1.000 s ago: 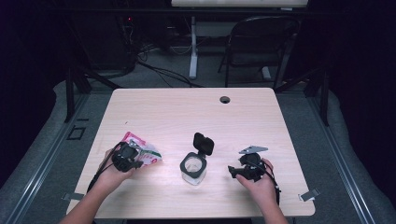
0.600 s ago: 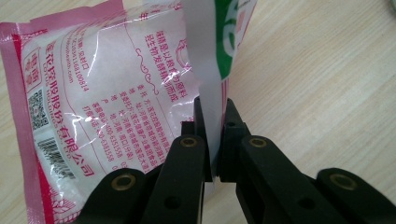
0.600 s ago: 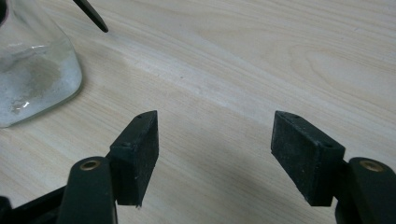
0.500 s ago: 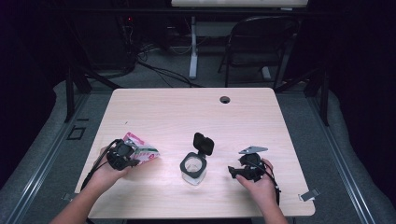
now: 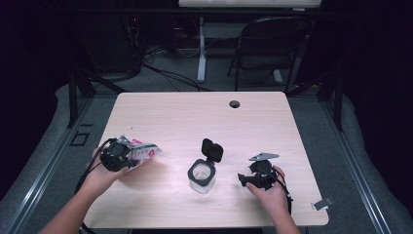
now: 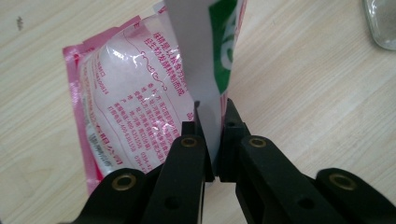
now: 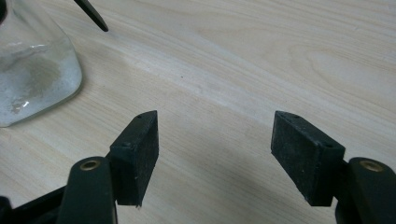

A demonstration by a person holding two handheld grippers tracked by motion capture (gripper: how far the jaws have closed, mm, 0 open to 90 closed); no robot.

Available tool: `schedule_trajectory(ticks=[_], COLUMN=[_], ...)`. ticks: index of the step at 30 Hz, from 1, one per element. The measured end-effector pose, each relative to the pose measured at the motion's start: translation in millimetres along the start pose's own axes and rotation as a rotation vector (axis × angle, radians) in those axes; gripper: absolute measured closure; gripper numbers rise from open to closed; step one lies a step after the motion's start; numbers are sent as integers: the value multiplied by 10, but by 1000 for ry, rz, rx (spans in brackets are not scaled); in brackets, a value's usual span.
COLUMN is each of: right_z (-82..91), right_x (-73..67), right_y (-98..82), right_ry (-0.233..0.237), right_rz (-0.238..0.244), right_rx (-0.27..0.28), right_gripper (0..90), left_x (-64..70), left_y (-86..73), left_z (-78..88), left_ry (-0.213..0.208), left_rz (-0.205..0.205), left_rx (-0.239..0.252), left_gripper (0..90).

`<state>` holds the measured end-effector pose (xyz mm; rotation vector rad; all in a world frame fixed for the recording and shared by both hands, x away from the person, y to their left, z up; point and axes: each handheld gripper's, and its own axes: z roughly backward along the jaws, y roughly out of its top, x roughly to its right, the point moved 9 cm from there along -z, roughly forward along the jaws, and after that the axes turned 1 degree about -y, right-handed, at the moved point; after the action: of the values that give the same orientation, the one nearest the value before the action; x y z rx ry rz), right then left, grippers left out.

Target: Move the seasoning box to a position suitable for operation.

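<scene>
Wood desk [image 5: 160, 117], dark room | my left gripper [image 5: 118, 155] pinched on the pink pouch [image 5: 142, 152], frame's lower left | jar [image 5: 201, 175] sits lower centre, to its right | right gripper [image 5: 248, 179] spread empty, nearer the jar

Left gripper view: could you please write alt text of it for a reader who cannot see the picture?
The left gripper has its two black jaws shut on the edge of a pink and white packet with printed text, above a light wooden table. The rim of a clear glass jar shows at the top right corner.
</scene>
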<state>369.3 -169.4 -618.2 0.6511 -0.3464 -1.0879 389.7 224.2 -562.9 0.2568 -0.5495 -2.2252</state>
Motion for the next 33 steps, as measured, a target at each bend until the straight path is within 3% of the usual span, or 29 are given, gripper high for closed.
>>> schedule_trajectory(ticks=[10, 16, 20, 25, 33], right_z=[-1, -1, 4, 12, 20], right_x=[4, 2, 8, 20, 18], right_y=[-3, -3, 2, 7, 20], right_ry=[-3, 0, 3, 0, 3], right_rz=[-1, 0, -4, -12, -12], right_rx=[-2, -2, 2, 8, 18], right_gripper=[320, 320, 320, 320, 320], left_x=[-108, -197, -304, -337, -205], left_y=[69, 160, 264, 310, 417], left_z=[155, 322, 507, 638, 779], left_ry=[35, 88, 134, 131, 113], left_rz=[-2, -12, -1, 5, -33], left_rx=[16, 34, 78, 83, 98], left_gripper=[900, 900, 900, 900, 900])
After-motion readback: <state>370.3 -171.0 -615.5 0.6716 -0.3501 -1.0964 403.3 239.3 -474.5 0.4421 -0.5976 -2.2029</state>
